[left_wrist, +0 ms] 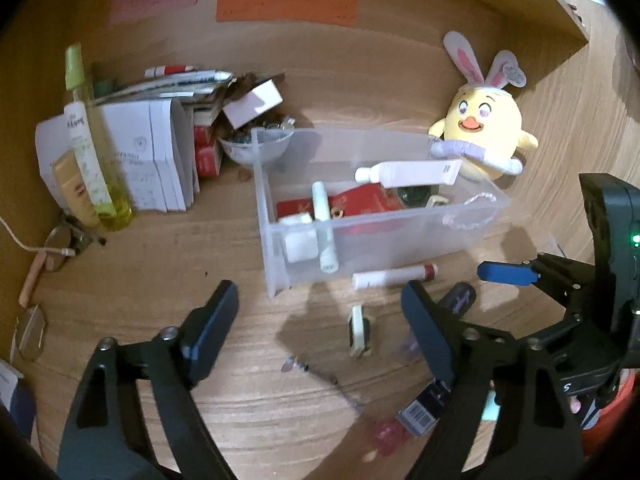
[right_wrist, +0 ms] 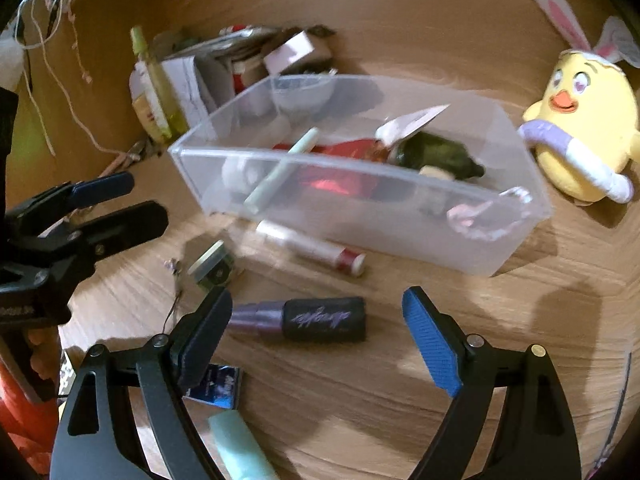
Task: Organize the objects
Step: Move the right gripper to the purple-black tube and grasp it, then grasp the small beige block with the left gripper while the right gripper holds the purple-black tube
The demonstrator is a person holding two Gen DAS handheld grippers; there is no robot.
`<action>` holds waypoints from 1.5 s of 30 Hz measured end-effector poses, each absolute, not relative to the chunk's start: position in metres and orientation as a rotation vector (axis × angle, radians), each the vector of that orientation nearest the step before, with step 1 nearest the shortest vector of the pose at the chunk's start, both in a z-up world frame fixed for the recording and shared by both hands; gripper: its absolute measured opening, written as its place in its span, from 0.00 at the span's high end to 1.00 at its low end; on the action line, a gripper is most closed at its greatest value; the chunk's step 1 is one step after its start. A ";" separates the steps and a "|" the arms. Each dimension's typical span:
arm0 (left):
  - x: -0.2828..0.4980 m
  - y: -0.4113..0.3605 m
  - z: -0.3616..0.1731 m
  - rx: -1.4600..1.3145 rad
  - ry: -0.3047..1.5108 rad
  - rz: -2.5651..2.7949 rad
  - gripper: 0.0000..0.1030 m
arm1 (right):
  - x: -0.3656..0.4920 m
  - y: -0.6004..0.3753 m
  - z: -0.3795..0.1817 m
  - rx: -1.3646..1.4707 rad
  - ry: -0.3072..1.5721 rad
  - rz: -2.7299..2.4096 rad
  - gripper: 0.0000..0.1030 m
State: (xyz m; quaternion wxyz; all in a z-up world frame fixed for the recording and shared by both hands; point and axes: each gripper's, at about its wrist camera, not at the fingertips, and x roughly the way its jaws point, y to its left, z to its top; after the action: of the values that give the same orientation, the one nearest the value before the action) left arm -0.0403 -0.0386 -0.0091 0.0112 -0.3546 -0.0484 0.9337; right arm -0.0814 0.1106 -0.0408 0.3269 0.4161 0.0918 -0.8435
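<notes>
Left hand-held gripper (left_wrist: 320,316) spread wide at bottom of left-wrist view, nothing between the fingers; hovered above bare wooden desk (left_wrist: 240,400) and a small cream-and-black item (left_wrist: 359,330) lying centre-low. Right hand-held gripper (right_wrist: 318,316) likewise wide and empty in right-wrist view, blue pad on its right finger; straddled a black tube with purple lettering (right_wrist: 320,319), no contact seen.

Clear plastic bin (left_wrist: 384,236) mid-frame in left-wrist view, holding a white tube (left_wrist: 408,172) propped across its upper rim, a pale green stick (left_wrist: 324,228) leaning over the near wall, a red packet (left_wrist: 360,202) on the floor, white blocks (left_wrist: 299,240) at lower left corner. White-and-red tube (left_wrist: 394,276) on desk just below bin's near wall.

Yellow plush chick with rabbit ears (left_wrist: 484,128) upper right, just beside the bin. Yellow-green spray bottle (left_wrist: 92,140) upright at left, against white booklets (left_wrist: 152,160). Small bowl (left_wrist: 256,148) touching bin's upper left corner. Blue barcoded box (left_wrist: 424,408) low right, partly hidden by the finger.
</notes>
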 end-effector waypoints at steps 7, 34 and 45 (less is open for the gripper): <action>-0.042 -0.048 -0.024 -1.177 -0.217 2.864 0.32 | -0.075 0.091 -0.055 1.135 0.305 -2.165 0.14; -0.070 -0.013 -0.052 -1.315 -0.175 2.677 0.60 | -0.091 0.138 -0.047 1.131 0.201 -2.310 0.13; -0.070 -0.007 -0.051 -1.295 -0.154 2.700 0.85 | -0.093 0.159 -0.033 1.079 0.124 -2.350 0.13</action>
State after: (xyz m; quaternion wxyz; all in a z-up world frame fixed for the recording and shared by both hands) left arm -0.0704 -0.0074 -0.0506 0.0715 -0.4309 -0.0511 0.8981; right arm -0.0934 0.1592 -0.0329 0.2726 0.4011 0.0462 -0.8733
